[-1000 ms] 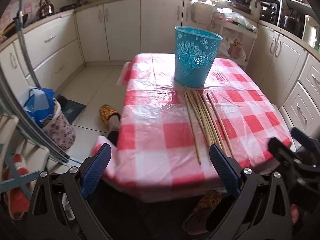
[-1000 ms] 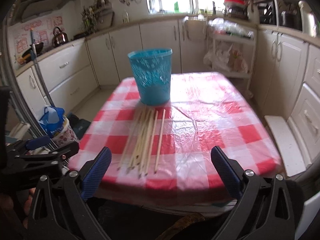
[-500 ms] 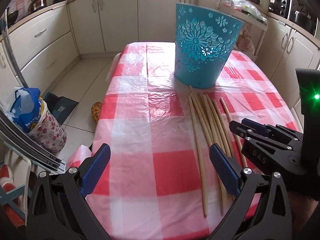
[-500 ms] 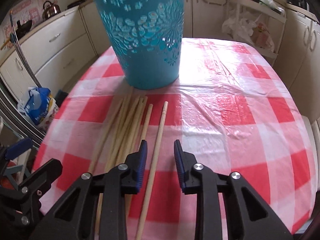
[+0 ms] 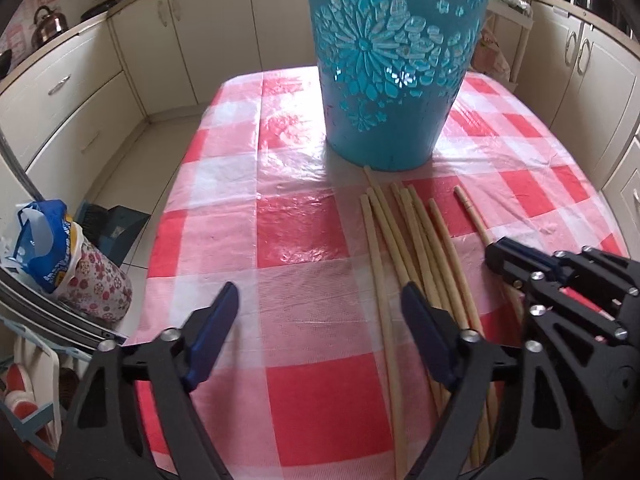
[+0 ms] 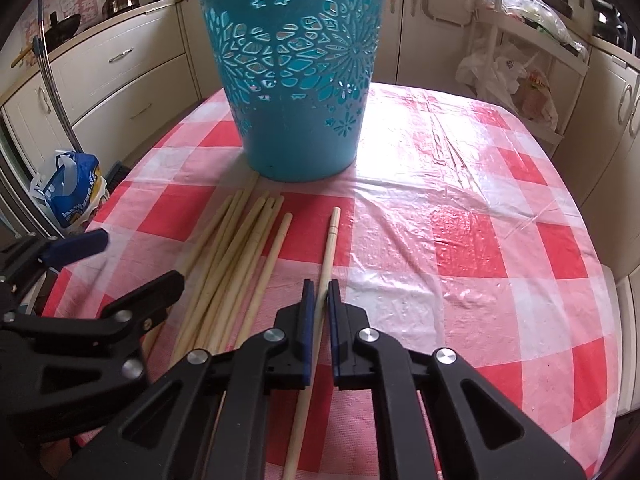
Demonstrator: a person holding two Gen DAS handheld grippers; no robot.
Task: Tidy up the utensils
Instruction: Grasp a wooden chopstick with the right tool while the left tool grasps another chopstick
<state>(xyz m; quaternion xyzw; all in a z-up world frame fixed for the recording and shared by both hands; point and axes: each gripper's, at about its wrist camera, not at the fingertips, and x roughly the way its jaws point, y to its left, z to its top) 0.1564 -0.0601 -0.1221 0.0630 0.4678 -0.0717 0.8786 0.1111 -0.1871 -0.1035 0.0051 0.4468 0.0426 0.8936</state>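
Note:
Several long wooden chopsticks (image 5: 404,240) lie side by side on the red-and-white checked tablecloth, in front of a teal cut-out bucket (image 5: 390,64). They show too in the right wrist view (image 6: 236,248), with the bucket (image 6: 296,80) behind them. My right gripper (image 6: 319,292) is shut on the rightmost chopstick (image 6: 330,240), which still lies along the cloth. It shows in the left wrist view (image 5: 504,256) at the right. My left gripper (image 5: 320,300) is open and empty, low over the cloth left of the bundle.
The table (image 6: 500,220) has its edges close on the left and right. Kitchen cabinets (image 5: 80,92) surround it. A blue bag in a floral bin (image 5: 60,256) stands on the floor to the left. A rack with plastic bags (image 6: 516,68) stands at the back right.
Both grippers have moved forward and lower toward the chopsticks. My right gripper's fingers have closed from a narrow gap onto the rightmost chopstick. The left gripper stays open.

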